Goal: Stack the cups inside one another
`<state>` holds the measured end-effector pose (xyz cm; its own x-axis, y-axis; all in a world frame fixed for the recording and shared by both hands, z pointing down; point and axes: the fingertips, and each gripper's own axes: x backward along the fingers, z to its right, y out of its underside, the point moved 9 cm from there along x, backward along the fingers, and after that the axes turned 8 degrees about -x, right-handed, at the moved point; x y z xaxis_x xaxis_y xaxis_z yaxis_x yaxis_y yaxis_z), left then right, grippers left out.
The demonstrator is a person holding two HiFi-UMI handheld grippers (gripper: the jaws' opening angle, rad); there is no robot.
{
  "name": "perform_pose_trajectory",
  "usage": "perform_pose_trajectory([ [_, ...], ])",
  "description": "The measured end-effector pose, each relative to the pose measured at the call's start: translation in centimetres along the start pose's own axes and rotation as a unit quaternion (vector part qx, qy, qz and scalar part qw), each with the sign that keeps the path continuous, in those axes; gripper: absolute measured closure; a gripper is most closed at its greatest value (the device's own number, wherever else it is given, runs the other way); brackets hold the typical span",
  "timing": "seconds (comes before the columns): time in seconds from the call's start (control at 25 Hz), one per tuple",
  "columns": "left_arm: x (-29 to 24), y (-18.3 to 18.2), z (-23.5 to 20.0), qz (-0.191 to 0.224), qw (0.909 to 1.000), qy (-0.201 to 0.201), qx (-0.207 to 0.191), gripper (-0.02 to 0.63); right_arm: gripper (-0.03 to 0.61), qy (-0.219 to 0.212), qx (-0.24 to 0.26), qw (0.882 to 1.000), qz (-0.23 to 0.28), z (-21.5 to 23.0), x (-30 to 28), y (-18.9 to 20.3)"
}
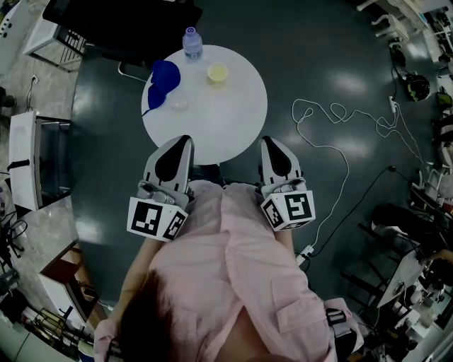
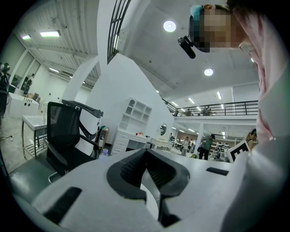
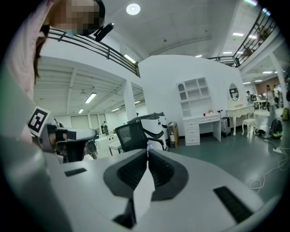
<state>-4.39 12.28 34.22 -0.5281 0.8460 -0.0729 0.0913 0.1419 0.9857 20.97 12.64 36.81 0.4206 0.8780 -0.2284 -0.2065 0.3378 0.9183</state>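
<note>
In the head view a round white table [image 1: 233, 120] carries a small yellow cup [image 1: 217, 72], a blue cup shape [image 1: 163, 83] lying on its left part, and a small clear item [image 1: 180, 104] beside the blue one. Both grippers are held level at the table's near edge, well short of the cups. My left gripper [image 1: 185, 140] is shut with nothing between its pads; its tips meet in the left gripper view [image 2: 146, 152]. My right gripper [image 1: 267, 141] is also shut and empty, its tips meeting in the right gripper view [image 3: 147, 152].
A clear water bottle [image 1: 192, 42] stands at the table's far edge. A black office chair [image 1: 124, 21] sits behind the table. A white cable [image 1: 345, 152] snakes over the dark floor to the right, and a white desk [image 1: 25, 159] stands at the left.
</note>
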Motion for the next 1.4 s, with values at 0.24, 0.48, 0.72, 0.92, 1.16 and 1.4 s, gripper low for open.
perform_pose_trajectory([
  [0.24,0.14,0.08,-0.09,0.002,1.0,0.0,0.002,0.597,0.546,0.003,0.004,1.0,0.001,-0.15,0.11,0.06],
  [0.48,0.23,0.04,-0.16,0.002,1.0,0.0,0.004,0.596,0.546,0.005,0.007,1.0,0.002,-0.25,0.22,-0.06],
  [0.72,0.26,0.12,-0.24,0.002,1.0,-0.004,0.006,0.597,0.546,0.006,0.009,1.0,0.002,-0.22,0.24,-0.07],
  [0.92,0.02,0.08,-0.35,0.001,1.0,-0.002,0.007,0.597,0.546,0.008,0.007,1.0,0.001,-0.15,0.07,-0.15],
  [1.16,0.17,-0.14,-0.32,0.0,1.0,-0.002,0.009,0.597,0.546,0.011,0.005,1.0,0.002,-0.26,0.32,-0.32],
  [1.4,0.22,-0.07,-0.2,0.001,1.0,-0.003,0.008,0.597,0.546,0.01,0.007,1.0,0.003,-0.16,0.42,-0.32],
])
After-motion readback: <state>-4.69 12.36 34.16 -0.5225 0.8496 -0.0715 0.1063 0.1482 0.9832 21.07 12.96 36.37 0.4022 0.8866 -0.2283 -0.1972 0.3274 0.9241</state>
